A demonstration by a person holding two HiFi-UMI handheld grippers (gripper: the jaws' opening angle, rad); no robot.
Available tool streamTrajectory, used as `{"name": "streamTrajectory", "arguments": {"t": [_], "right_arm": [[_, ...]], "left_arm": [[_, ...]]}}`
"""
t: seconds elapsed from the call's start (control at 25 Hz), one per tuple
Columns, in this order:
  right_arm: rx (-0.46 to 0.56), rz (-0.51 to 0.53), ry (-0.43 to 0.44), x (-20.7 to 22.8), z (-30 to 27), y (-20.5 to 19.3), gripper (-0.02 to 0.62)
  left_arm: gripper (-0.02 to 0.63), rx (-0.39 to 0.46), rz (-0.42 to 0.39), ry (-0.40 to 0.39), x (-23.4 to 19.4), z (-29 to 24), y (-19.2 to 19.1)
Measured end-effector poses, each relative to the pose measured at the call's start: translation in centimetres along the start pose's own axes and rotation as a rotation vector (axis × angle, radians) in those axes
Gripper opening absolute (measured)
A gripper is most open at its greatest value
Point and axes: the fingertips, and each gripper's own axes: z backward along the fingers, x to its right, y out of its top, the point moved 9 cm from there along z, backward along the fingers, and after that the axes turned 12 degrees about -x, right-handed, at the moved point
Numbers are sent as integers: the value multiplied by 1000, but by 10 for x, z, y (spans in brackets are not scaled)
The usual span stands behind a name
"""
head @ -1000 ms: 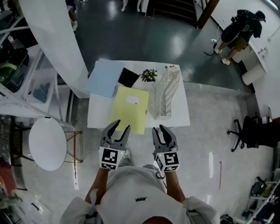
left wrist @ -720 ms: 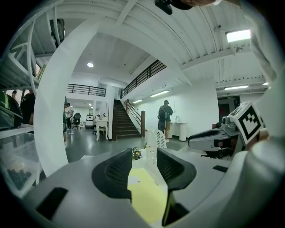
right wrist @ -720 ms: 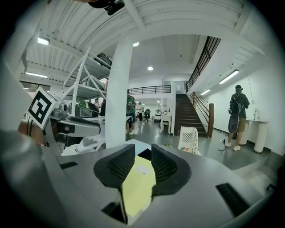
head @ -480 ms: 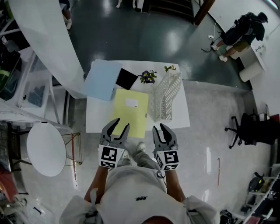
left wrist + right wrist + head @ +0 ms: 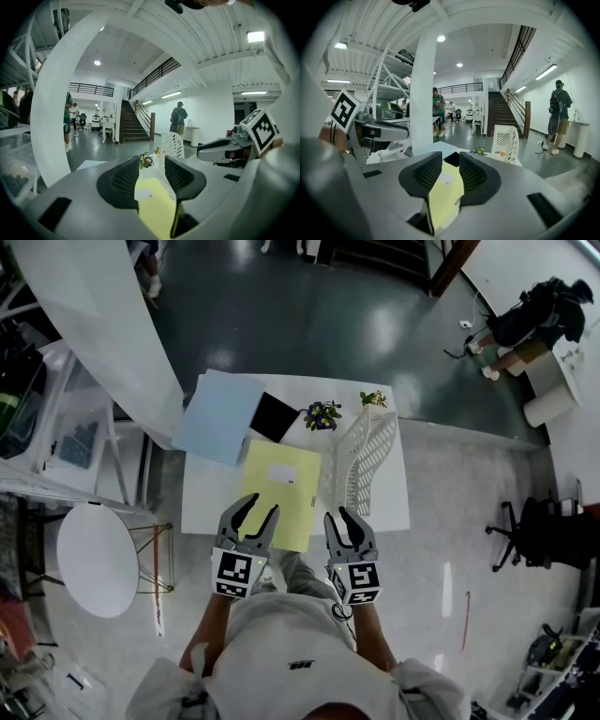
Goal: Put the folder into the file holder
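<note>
L gripper: jaws a bit apart, nothing btwn them. R gripper: narrower gap, also empty. Both hover over the near edge of the white table, side by side. The yellow folder lies flat on the table just ahead of the grippers. The white file holder is just beside it on the right. A blue folder lies at back left, w/ small flowers behind.
</note>
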Motion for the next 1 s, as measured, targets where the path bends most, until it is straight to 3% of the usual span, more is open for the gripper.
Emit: {"name": "streamTrajectory", "arguments": {"t": [0.4, 1.0], "right_arm": [[-48, 33, 87, 44, -51, 13, 117], [-237, 34, 236, 77, -102, -2, 117]], "left_arm": [[184, -58, 32, 37, -9, -54, 12], [186, -234, 80, 96, -16, -106, -9]]}}
